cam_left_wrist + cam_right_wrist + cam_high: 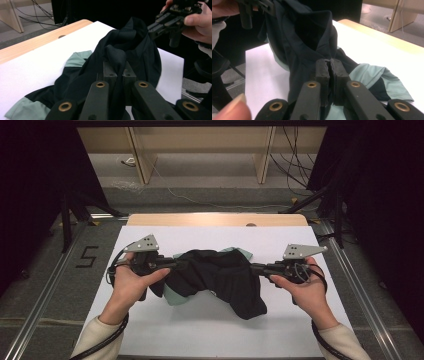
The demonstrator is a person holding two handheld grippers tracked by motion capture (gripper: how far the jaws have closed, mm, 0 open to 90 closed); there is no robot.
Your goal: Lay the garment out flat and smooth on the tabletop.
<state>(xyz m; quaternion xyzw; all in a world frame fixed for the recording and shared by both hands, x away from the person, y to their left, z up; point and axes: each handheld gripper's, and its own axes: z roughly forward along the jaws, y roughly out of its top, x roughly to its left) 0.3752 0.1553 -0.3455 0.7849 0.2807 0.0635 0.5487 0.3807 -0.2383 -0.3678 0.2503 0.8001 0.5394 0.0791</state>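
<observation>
Garment [220, 275] hangs btwn left tool [172, 265] & right tool [257, 268], above table [150, 330].

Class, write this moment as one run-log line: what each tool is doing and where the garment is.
left tool: shut on garment | right tool: shut on garment | garment: black and mint, lifted between tools, lower part on white table

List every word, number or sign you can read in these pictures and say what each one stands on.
"5": a dark numeral marked on the grey floor left of the table, high view.
No print, label or brand is readable on the dark garment, the grippers or the table.
</observation>
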